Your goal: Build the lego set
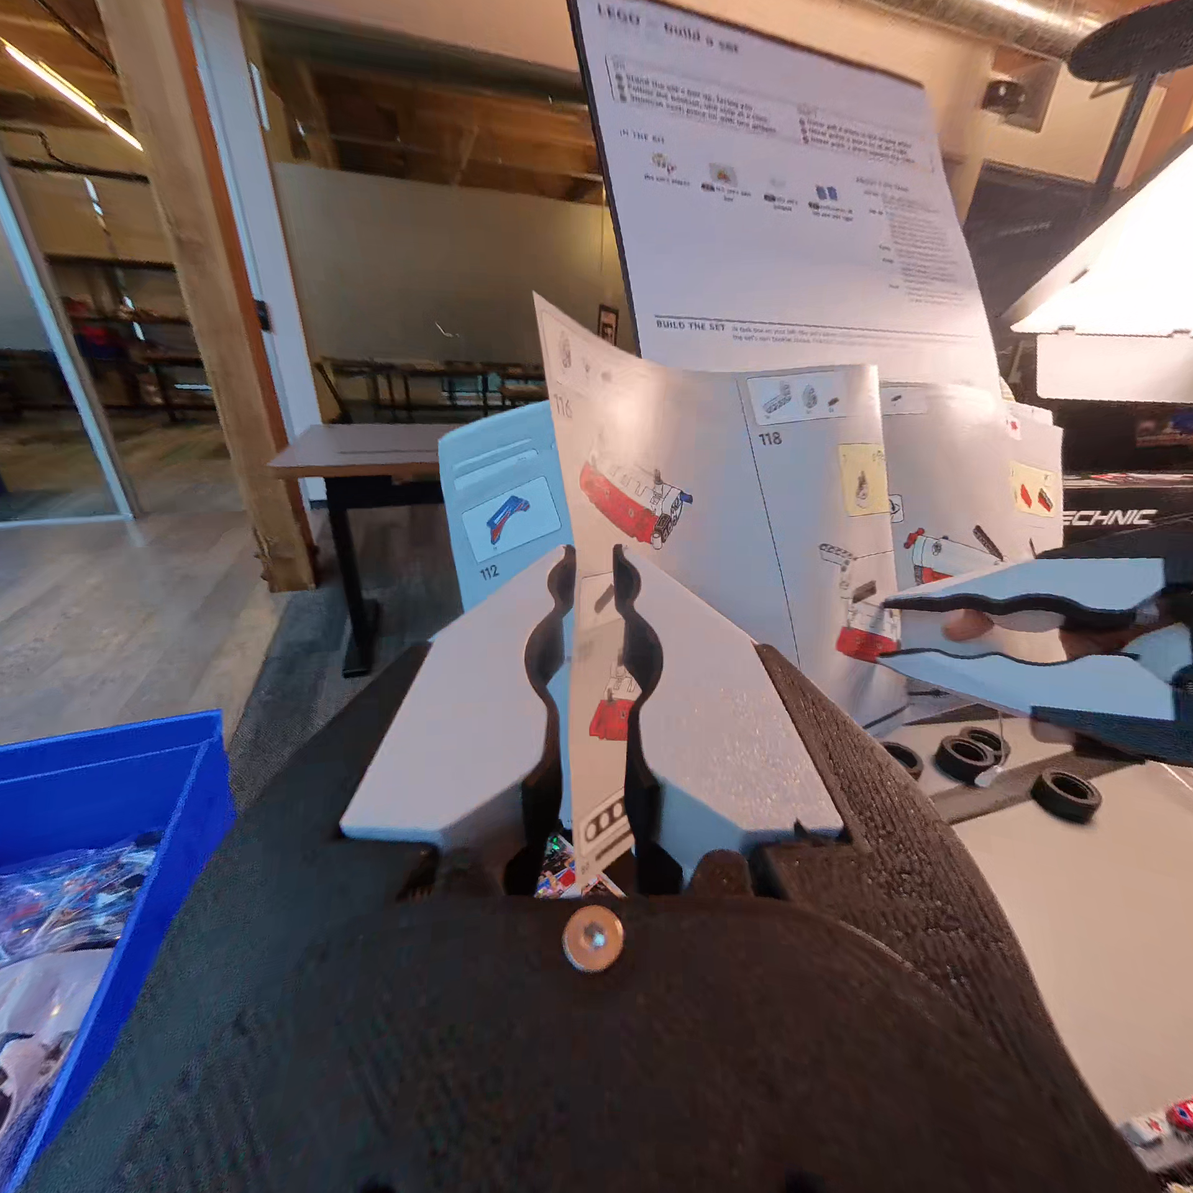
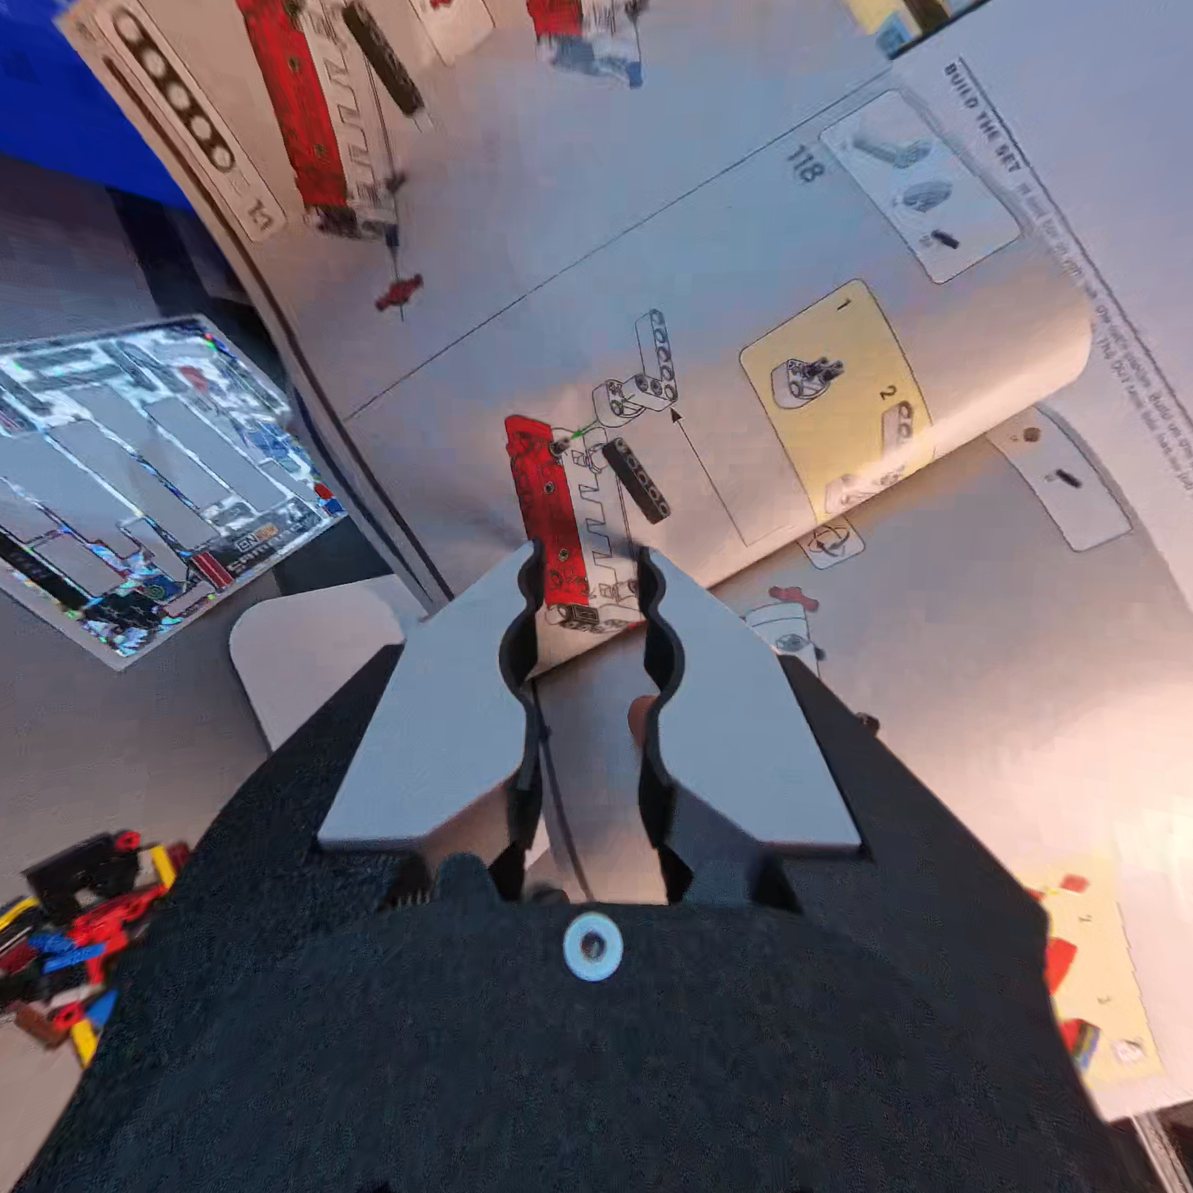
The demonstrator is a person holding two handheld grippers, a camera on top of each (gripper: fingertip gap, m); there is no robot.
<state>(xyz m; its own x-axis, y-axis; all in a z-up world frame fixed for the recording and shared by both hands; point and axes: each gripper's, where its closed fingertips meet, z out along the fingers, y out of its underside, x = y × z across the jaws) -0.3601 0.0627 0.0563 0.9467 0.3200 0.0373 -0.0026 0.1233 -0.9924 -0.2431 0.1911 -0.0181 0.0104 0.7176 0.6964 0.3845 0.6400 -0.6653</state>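
The instruction booklet (image 1: pixel 813 516) stands open on the table, and it fills the right wrist view (image 2: pixel 710 258). My left gripper (image 1: pixel 592 556) is shut on one lifted booklet page (image 1: pixel 645 452), which runs edge-on between its jaws and curves upward. My right gripper (image 2: pixel 589 552) is open, its jaws on either side of the lower edge of a curled page. It also shows at the right of the left wrist view (image 1: pixel 883 631). A small tan thing (image 2: pixel 640 716) sits against its right jaw; I cannot tell what it is.
A blue bin (image 1: pixel 193 762) holding bagged parts stands at the left. Black tyres (image 1: pixel 962 758) lie on the white table (image 1: pixel 1065 968). A printed sheet (image 1: pixel 774 193) stands behind the booklet, with a set box (image 1: pixel 1123 503) beside it. A shiny sticker sheet (image 2: pixel 148 484) and loose bricks (image 2: pixel 71 936) lie at the left. Spacing between my two grippers at the tips: around 20 cm.
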